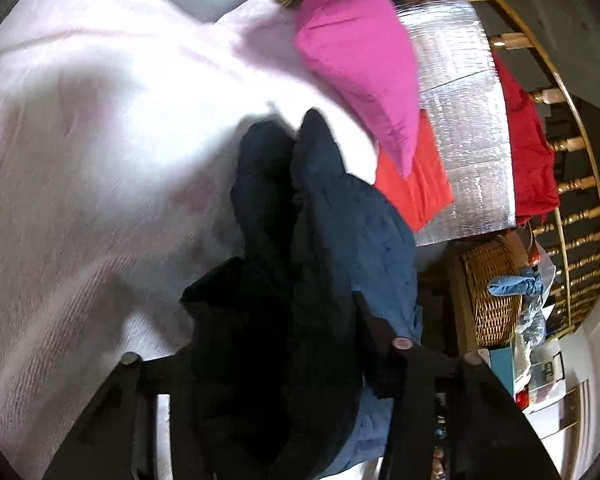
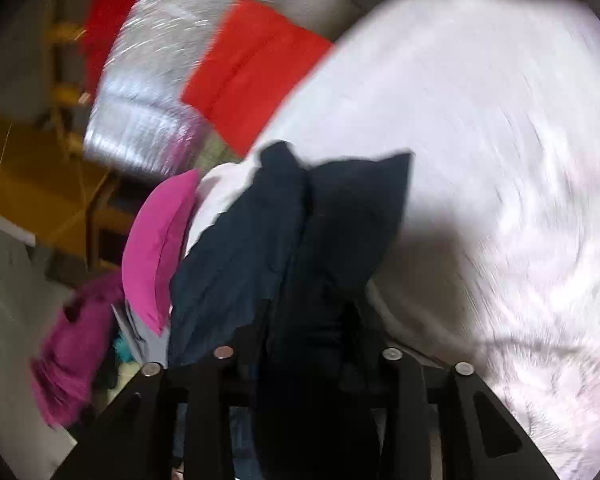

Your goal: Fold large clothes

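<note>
Garment: dark navy cloth [image 1: 340, 216] bunched and creased, rising ahead of both grippers in loose peaks; not flat, no tidy fold showing
Left gripper: [image 1: 268, 364] fingers clenched on a thick wad of the cloth, which fills the gap between them and spills forward and to its right
Right gripper: [image 2: 308, 364] likewise pinching a gathered bunch of the same dark cloth; the cloth stands up straight ahead of it in two points; view smeared by motion
Bed: white cover [image 1: 80, 160] lies under and ahead of both grippers, to the left in the left view, to the right in the right view; the cloth seems lifted off it, though contact at the far end is hidden
Nearby: pink pillow [image 1: 360, 60] just beyond the cloth; red cloth [image 1: 416, 184] past it; wicker basket [image 1: 492, 292] off to the left gripper's right
Progress: early, by my reading; the garment is gripped at two places but not spread
Left to do: spread it flat on the bed; fold it over; smooth it
</note>
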Motion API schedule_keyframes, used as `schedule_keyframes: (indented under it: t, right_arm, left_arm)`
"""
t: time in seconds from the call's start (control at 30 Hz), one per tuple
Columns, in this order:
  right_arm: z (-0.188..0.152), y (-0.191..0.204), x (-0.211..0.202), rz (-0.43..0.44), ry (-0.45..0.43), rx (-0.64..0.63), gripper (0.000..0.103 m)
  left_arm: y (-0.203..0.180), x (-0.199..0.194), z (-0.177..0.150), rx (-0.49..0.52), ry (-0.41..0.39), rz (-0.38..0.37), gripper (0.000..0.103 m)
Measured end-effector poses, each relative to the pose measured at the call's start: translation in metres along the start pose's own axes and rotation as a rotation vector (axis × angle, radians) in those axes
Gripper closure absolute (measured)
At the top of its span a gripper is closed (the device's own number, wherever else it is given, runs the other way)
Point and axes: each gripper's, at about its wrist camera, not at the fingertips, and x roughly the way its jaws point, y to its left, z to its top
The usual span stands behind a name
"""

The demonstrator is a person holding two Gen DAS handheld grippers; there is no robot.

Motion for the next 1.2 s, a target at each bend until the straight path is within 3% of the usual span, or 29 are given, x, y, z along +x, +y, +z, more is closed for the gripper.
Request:
schedule_keyframes:
  t: [0.07,0.17,0.2,0.27,0.3,0.33,0.37,0.43,0.53,0.7,0.83,1.03,1.2]
  right_arm:
    - [-0.004,0.005,0.002,-0.051,-0.02,-0.045,0.068]
    - [-0.009,-0.012,0.024,-0.145,0.06,-0.02,0.066]
    - [-0.011,-0.021,0.025,-0.148,0.075,0.018,0.063]
    - [-0.014,-0.028,0.016,-0.092,0.064,0.093,0.06]
    - [-0.014,-0.031,0.012,-0.082,0.061,0.116,0.054]
    - [-0.017,-0.032,0.004,-0.068,0.054,0.145,0.039]
    - [-0.021,-0.032,-0.005,-0.048,0.037,0.158,0.03]
    - [-0.03,-0.031,-0.023,-0.038,0.008,0.145,0.03]
    - [-0.05,-0.037,-0.047,-0.033,0.009,0.156,0.029]
    - [-0.085,-0.041,-0.065,0.071,0.032,0.218,0.024]
    - [-0.107,-0.029,-0.036,0.107,0.094,0.234,0.024]
    - [-0.107,-0.023,0.004,0.103,0.1,0.257,0.024]
    - [-0.09,-0.018,0.024,0.087,0.037,0.255,0.024]
  left_arm:
    - [-0.005,-0.001,0.0,0.027,-0.022,0.018,0.058]
    - [0.004,0.009,0.002,-0.029,0.011,0.062,0.052]
    - [0.008,0.013,0.002,-0.047,0.027,0.078,0.043]
    - [0.011,0.017,0.004,-0.075,0.05,0.093,0.038]
    - [0.012,0.016,0.004,-0.082,0.054,0.087,0.038]
    - [0.011,0.013,0.005,-0.084,0.054,0.079,0.038]
    - [0.009,0.011,0.005,-0.086,0.053,0.075,0.037]
    - [0.008,0.004,0.003,-0.104,0.057,0.058,0.031]
    - [0.007,-0.01,0.0,-0.115,0.048,0.049,0.029]
    - [0.007,-0.037,-0.021,-0.114,0.016,0.063,0.023]
    - [0.009,-0.045,-0.046,-0.118,0.013,0.052,0.02]
    - [0.008,-0.001,-0.058,-0.164,0.134,0.042,0.02]
    - [0.006,0.019,-0.045,-0.187,0.067,0.042,0.02]
